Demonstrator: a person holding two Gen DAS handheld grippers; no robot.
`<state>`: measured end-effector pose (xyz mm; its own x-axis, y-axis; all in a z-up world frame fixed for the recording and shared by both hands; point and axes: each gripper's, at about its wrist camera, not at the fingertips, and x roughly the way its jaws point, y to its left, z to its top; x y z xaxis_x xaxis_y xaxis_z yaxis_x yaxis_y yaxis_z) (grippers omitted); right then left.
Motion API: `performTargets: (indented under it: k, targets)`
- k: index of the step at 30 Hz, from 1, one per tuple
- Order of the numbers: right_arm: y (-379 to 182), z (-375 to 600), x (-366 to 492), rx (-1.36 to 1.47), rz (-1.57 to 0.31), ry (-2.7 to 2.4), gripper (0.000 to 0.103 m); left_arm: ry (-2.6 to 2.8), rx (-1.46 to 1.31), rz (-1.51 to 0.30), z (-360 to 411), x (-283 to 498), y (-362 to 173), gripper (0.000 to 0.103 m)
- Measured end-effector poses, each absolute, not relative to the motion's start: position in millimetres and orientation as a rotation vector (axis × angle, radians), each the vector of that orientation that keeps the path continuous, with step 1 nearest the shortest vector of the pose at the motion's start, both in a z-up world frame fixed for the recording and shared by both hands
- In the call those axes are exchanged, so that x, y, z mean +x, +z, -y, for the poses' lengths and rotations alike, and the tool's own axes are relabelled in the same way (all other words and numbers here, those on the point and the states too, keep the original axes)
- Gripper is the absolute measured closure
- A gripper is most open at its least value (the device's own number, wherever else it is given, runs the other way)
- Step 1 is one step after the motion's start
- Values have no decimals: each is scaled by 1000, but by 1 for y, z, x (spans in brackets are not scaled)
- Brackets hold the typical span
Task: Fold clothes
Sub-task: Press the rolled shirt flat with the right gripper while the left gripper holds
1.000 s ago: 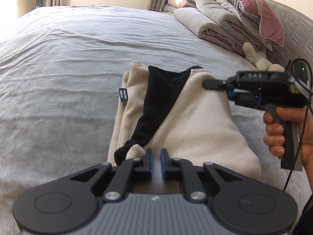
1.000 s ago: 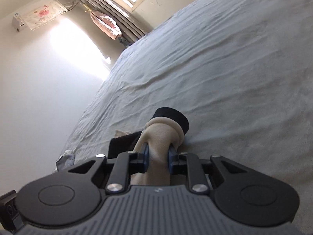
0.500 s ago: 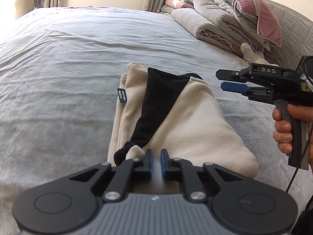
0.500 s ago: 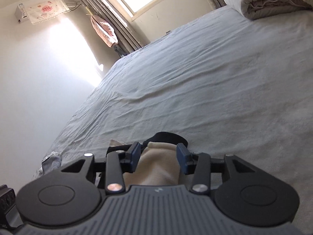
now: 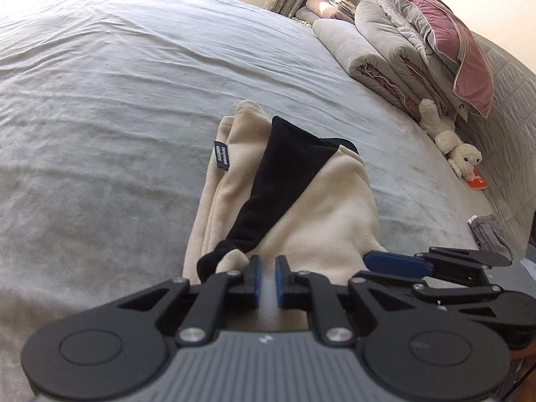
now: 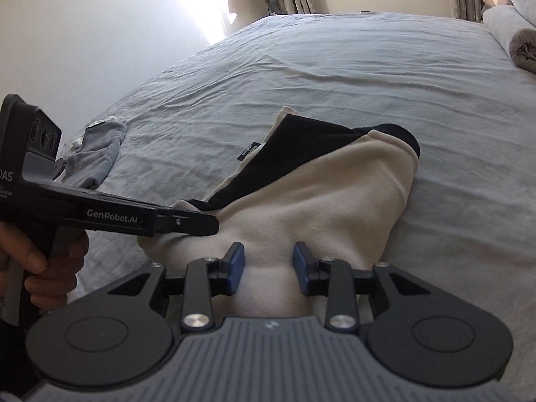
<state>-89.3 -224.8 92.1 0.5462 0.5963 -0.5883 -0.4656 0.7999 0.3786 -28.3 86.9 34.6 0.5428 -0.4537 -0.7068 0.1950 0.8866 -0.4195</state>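
Gripping the near edge of the fleece [image 5: 321, 201] with my left gripper [image 5: 267, 276], I have its jaws nearly closed on a thin fold of cream cloth. My right gripper [image 6: 268, 269] sits just beside it, jaws wide open, straddling the same edge without pinching it. Folded, cream with a black panel, the fleece lies on the grey bed [image 5: 117, 100]. A small grey garment [image 6: 97, 154] lies well apart.

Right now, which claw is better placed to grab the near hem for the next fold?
Right claw: open, straddling the cream-and-black fleece garment. Left claw looks shut on its corner.
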Motion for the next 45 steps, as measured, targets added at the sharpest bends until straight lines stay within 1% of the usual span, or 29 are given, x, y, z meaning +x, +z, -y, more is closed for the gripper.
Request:
performTargets:
  k: [2, 4, 6, 8, 11, 12, 13, 15, 18, 20, 22, 26, 27, 28, 31, 32, 33, 34, 35, 36, 39, 42, 45]
  targets:
    - [92, 217, -96, 148, -781, 648, 66, -395, -344, -928, -92, -28, 34, 92]
    - [91, 209, -102, 110, -795, 663, 67, -398, -365, -931, -96, -29, 35, 92]
    - [80, 202, -106, 66, -830, 660, 75, -406, -364, -928, -96, -30, 35, 92]
    - [61, 198, -106, 53, -853, 650, 75, -403, -364, -926, -98, -30, 36, 92]
    - [61, 194, -110, 57, -833, 627, 76, -347, -345, -862, -107, -33, 46, 92]
    - [61, 193, -112, 61, -824, 620, 76, -314, -316, -828, -109, -36, 52, 90]
    - [60, 194, -114, 73, -818, 614, 76, -286, -294, -803, -112, -38, 56, 78]
    - [59, 195, -114, 97, -818, 597, 76, -260, -286, -800, -116, -41, 58, 62]
    - [58, 192, -117, 97, -810, 578, 76, -281, -311, -844, -119, -47, 52, 60]
    - [55, 190, -119, 95, -805, 568, 76, -295, -328, -874, -121, -51, 49, 56]
    - [55, 189, -122, 88, -798, 558, 75, -268, -303, -878, -119, -54, 44, 45]
    - [57, 187, -124, 81, -794, 546, 75, -227, -289, -903, -112, -58, 29, 46]
    - [57, 187, -124, 83, -794, 546, 75, -227, -278, -894, -110, -58, 28, 50]
    - [58, 187, -124, 86, -794, 546, 75, -237, -271, -889, -109, -58, 28, 59]
    - [66, 190, -126, 98, -781, 578, 66, -252, -245, -885, -107, -59, 26, 63]
    - [71, 200, -126, 151, -776, 583, 61, -257, -250, -889, -109, -58, 26, 64]
    - [76, 210, -125, 204, -770, 588, 52, -261, -254, -893, -111, -58, 25, 65]
    - [81, 220, -125, 257, -764, 593, 46, -266, -266, -900, -113, -57, 25, 66]
    - [85, 230, -124, 311, -758, 597, 31, -269, -280, -906, -115, -57, 25, 66]
    - [81, 241, -122, 375, -775, 574, 23, -272, -299, -913, -117, -56, 24, 67]
    - [67, 274, -113, 569, -822, 502, 23, -273, -334, -926, -120, -55, 23, 67]
    - [43, 286, -111, 767, -897, 539, 21, -272, -354, -935, -121, -54, 22, 67]
    - [28, 284, -113, 828, -936, 528, 19, -271, -370, -943, -122, -52, 21, 67]
